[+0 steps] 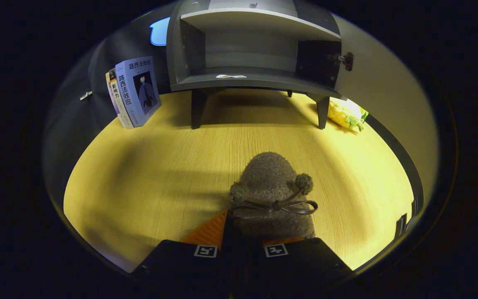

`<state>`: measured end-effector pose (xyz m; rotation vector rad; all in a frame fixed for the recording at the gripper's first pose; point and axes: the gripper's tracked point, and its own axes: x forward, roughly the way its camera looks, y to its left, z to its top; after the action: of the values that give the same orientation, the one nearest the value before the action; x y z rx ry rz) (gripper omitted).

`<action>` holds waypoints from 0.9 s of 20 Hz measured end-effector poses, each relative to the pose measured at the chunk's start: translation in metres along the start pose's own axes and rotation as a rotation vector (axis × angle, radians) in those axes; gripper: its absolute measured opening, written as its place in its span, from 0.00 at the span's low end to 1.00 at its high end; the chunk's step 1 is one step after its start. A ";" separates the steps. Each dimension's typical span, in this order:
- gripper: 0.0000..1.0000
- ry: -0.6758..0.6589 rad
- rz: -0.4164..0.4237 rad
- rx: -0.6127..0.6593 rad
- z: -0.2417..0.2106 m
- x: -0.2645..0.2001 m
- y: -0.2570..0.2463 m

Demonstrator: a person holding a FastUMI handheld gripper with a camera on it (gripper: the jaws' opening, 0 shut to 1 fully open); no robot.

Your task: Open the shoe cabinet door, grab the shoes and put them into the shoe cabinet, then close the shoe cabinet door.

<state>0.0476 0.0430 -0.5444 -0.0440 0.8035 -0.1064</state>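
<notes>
The fingers [245, 245] sit close together with the heel end of a fuzzy grey-brown slipper-like shoe [270, 187] between them; both seem to press on its sides, though the contact itself is hidden by the shoe's body. The shoe points toward 12 o'clock, has a dark thin ribbon bow [276, 206] across its top and a small round pompom [304, 182] of the same fuzzy stuff at about 2 o'clock from the bow. Its underside looks close to the pale yellow wood-grain surface [147, 182]; I cannot tell whether it touches.

Well beyond the shoe, at 12 o'clock, stands the grey shoe cabinet [255, 79] on short dark legs, its front open, one shelf across the inside and a small white scrap [230, 76] on the lower floor. Its pale door [388, 99] hangs swung out at 2 o'clock, with a dark hinge [345, 59] at the cabinet's edge. A yellow plush toy with green bits [347, 114] lies by the cabinet's leg at 1 o'clock. At 10 o'clock, blue-covered books [137, 91] stand leaning against the dark wall
</notes>
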 end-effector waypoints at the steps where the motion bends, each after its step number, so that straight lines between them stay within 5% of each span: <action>1: 0.26 -0.006 -0.003 0.004 0.000 0.000 -0.002; 6: 0.24 -0.007 0.007 0.019 -0.001 0.001 -0.001; 8: 0.05 0.000 -0.008 0.007 -0.005 0.009 -0.005; 18: 0.05 0.009 0.000 -0.034 0.025 -0.024 -0.005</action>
<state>0.0492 0.0402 -0.5095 -0.0752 0.8142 -0.0930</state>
